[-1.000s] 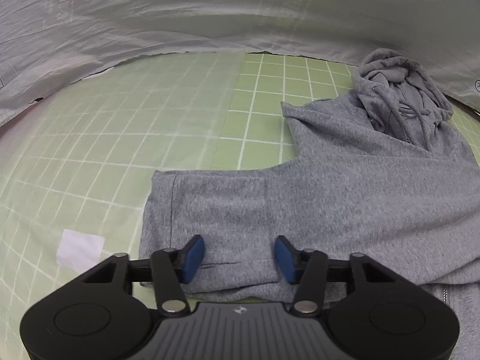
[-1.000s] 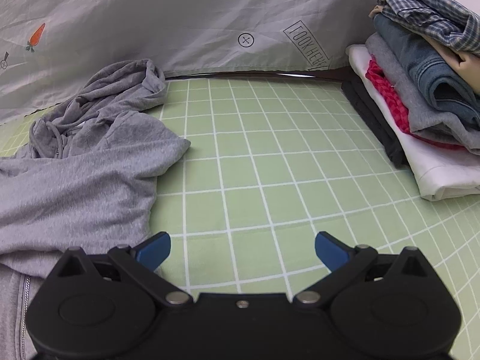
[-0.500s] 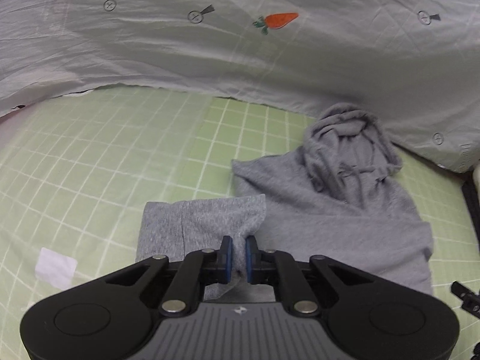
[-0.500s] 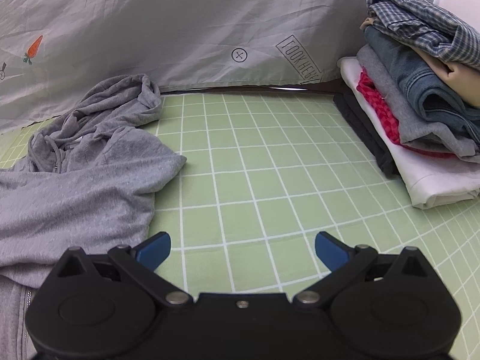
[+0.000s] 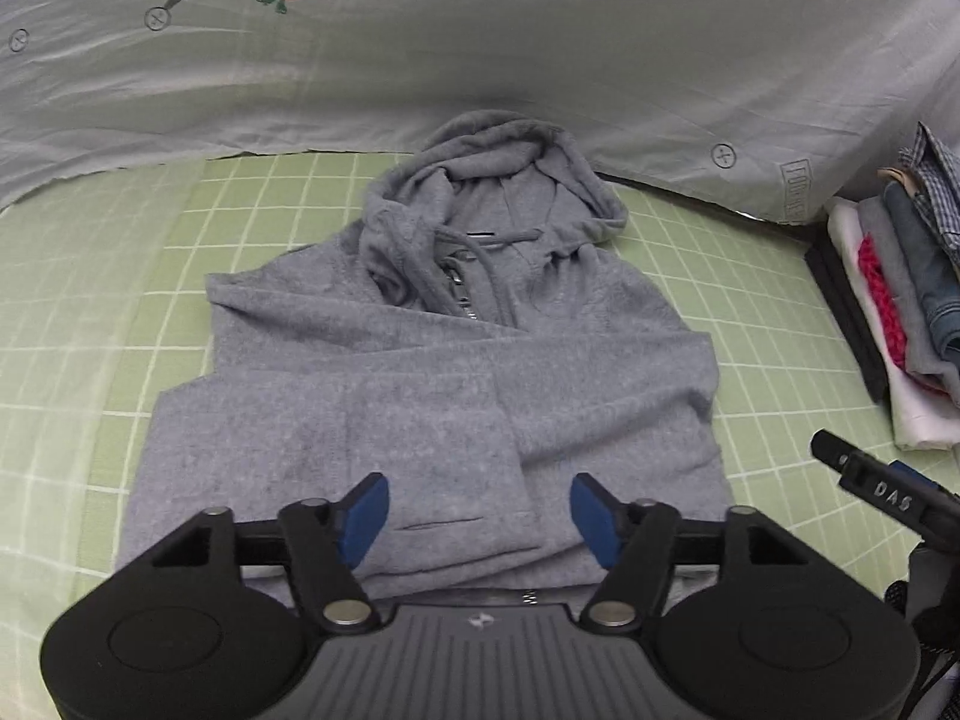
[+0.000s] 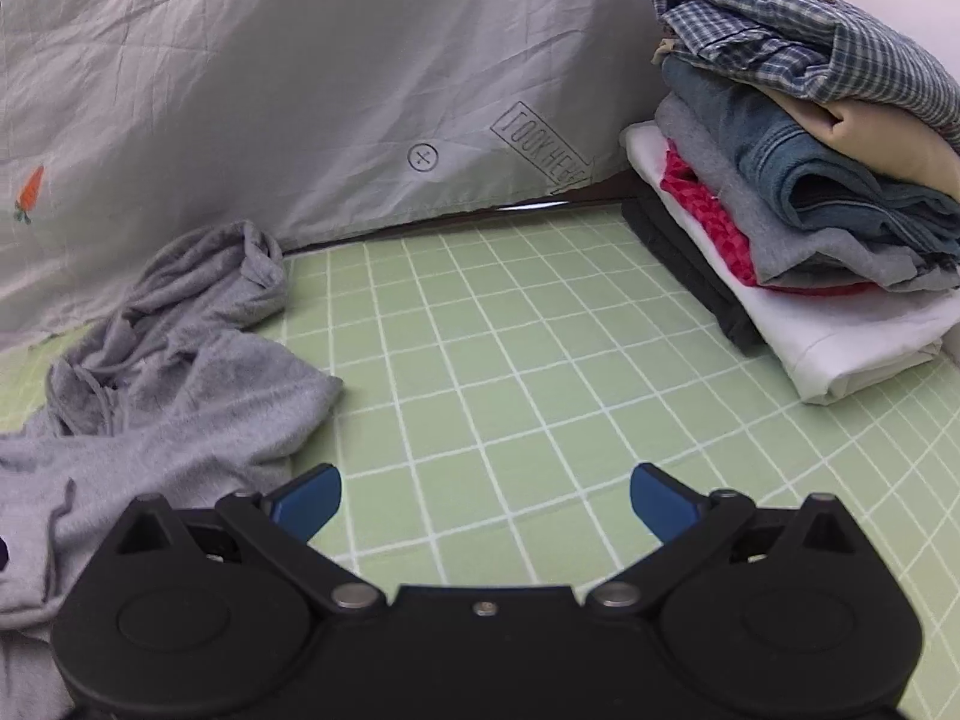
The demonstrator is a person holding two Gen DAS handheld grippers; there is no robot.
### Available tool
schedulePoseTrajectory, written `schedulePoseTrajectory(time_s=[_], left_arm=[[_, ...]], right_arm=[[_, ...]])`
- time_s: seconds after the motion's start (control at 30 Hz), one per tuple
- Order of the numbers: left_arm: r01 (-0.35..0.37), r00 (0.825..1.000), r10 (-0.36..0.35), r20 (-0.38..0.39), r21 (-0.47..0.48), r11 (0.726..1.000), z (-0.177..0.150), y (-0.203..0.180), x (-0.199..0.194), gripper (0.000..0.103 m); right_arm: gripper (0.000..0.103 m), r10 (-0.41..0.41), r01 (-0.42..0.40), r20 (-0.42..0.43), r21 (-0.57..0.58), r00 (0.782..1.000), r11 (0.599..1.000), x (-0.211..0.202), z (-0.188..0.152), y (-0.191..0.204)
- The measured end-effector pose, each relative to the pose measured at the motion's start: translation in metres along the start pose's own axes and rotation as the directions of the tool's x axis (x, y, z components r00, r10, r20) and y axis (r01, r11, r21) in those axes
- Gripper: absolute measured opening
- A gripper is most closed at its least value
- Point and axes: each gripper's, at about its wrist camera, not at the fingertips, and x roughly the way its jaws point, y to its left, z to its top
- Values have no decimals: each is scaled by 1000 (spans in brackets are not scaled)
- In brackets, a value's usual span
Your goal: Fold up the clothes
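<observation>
A grey zip hoodie (image 5: pixel 456 372) lies on the green grid mat (image 5: pixel 90 312), hood at the far end, both sleeves folded across its chest. My left gripper (image 5: pixel 479 516) hovers over the sleeve cuff (image 5: pixel 444 516); its jaws are opening and the blue pads (image 5: pixel 363 516) stand clear of the cloth. In the right wrist view the hoodie (image 6: pixel 162 384) fills the left side. My right gripper (image 6: pixel 485 501) stands open over bare mat (image 6: pixel 540 372), just right of the hoodie's edge, nothing between its fingers. The right gripper's finger (image 5: pixel 870 480) shows at the left wrist view's right edge.
A stack of folded clothes (image 6: pixel 810 180) sits at the right edge of the mat, also visible as a stack (image 5: pixel 900 300) in the left wrist view. A wrinkled grey sheet with carrot prints (image 5: pixel 480 48) hangs behind the mat.
The left gripper shut on the sleeve cuff, carried it rightward across the hoodie's chest, then opened and let it go. The right gripper stayed open and barely moved.
</observation>
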Motion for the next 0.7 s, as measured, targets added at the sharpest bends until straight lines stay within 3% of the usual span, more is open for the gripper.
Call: schedulePoseTrajectory(time_s=[0.17, 0.3, 0.47, 0.53, 0.6, 0.7], left_arm=[[-97, 995, 98, 5, -109, 989, -4, 43, -14, 77], [-185, 983, 183, -27, -163, 969, -8, 76, -15, 77], [-225, 974, 217, -59, -212, 951, -15, 103, -14, 77], [-232, 973, 223, -66, -218, 948, -18, 107, -13, 77], [-233, 972, 222, -75, -227, 946, -21, 108, -10, 77], [-228, 973, 214, -82, -238, 944, -25, 108, -7, 77]], right_arm=[[103, 164, -165, -21, -46, 986, 985, -1, 12, 50], [102, 297, -306, -85, -125, 951, 944, -2, 14, 111], [82, 360, -389, -183, -163, 915, 907, 3, 3, 170], [65, 361, -402, -227, -173, 904, 899, 7, -4, 187], [56, 365, -414, -261, -168, 894, 894, 10, -10, 194], [55, 384, -444, -299, -167, 874, 880, 10, -17, 199]])
